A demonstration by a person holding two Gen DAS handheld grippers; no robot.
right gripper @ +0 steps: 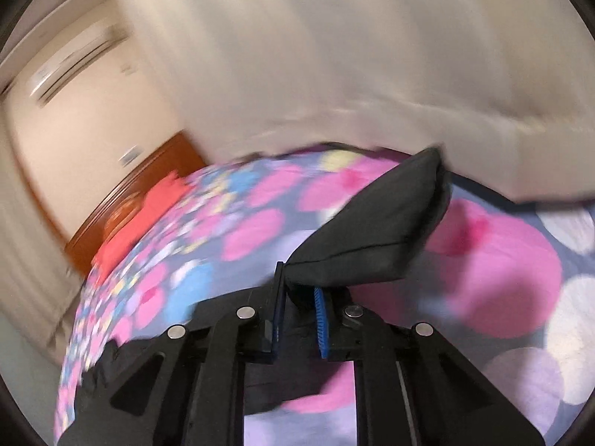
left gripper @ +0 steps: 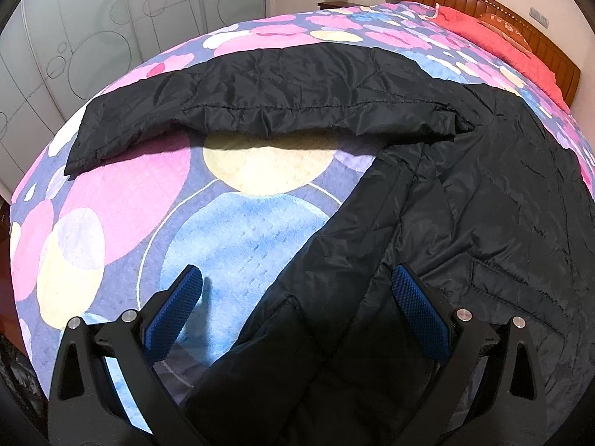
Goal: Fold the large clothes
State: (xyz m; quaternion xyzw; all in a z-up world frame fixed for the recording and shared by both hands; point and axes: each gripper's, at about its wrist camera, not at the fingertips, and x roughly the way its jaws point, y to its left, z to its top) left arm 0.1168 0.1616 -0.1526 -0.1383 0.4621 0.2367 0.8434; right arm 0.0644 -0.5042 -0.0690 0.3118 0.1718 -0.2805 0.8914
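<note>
Jaws of right gripper [right gripper: 299, 297] pinch a cuff of the black quilted padded jacket [left gripper: 465, 204] lifted off the circle-patterned bedspread [left gripper: 208, 238], left gripper [left gripper: 297, 282] wide open, empty, straddling the jacket hem; folding barely begun, one sleeve [left gripper: 241, 100] spread flat.

1. We see the black jacket [left gripper: 465, 186] as quilted, thin synthetic cloth with a faint sheen.
2. We find the bedspread [left gripper: 241, 230] soft, matt and fuzzy.
3. We note the headboard [left gripper: 483, 11] is glossy polished wood.
4. We see the left hand-held gripper [left gripper: 297, 290] in matt black plastic, with blue knurled pads [left gripper: 412, 293] and shiny metal pins.
</note>
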